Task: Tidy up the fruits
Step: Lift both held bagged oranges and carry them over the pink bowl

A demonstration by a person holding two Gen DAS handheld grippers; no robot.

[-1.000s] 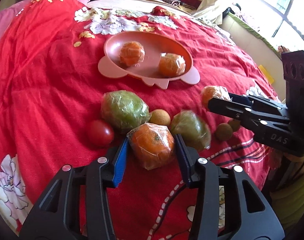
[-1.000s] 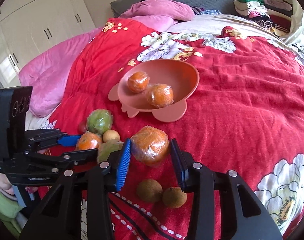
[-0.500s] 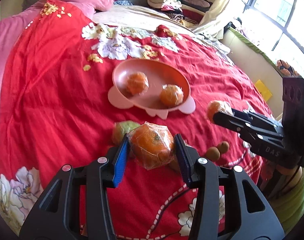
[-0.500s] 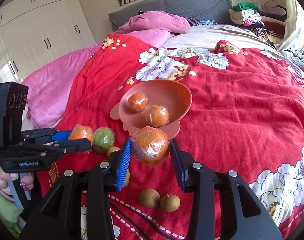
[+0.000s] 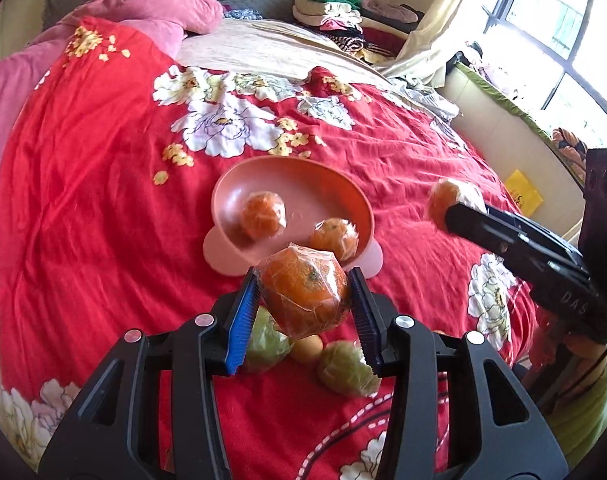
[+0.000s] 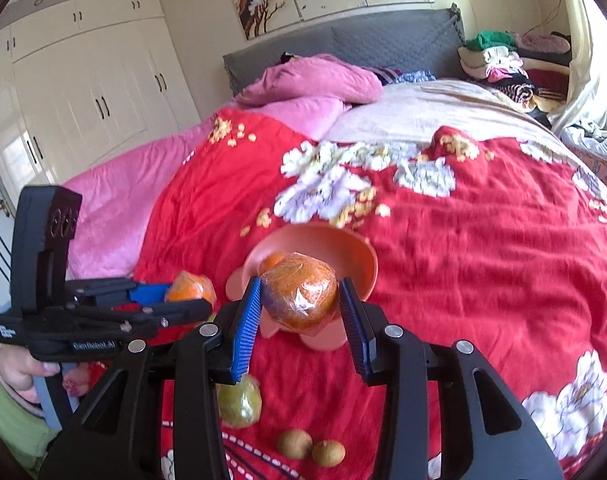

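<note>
My left gripper (image 5: 303,300) is shut on a plastic-wrapped orange (image 5: 305,292), held above the red bedspread just short of the pink bowl (image 5: 343,188). Two wrapped oranges (image 5: 262,216) (image 5: 334,238) lie inside that bowl. My right gripper (image 6: 299,300) is shut on a second wrapped orange (image 6: 301,294), also in the air in front of the pink bowl (image 6: 359,256). In the left wrist view the right gripper (image 5: 451,212) enters from the right with its orange (image 5: 443,200). In the right wrist view the left gripper (image 6: 191,300) shows at the left with its orange (image 6: 187,288).
Below the left gripper lie two wrapped green fruits (image 5: 267,344) (image 5: 345,368) and a small brown one (image 5: 307,348). The right wrist view shows a green fruit (image 6: 239,400) and two small brown fruits (image 6: 295,444) (image 6: 328,453) on the bedspread. Pink pillows (image 6: 315,80) and folded clothes (image 5: 335,12) lie at the head.
Both grippers have risen off the bedspread with their oranges, and the loose fruits have dropped lower in both views. The bowl now sits close behind each held orange. Neither grip has changed.
</note>
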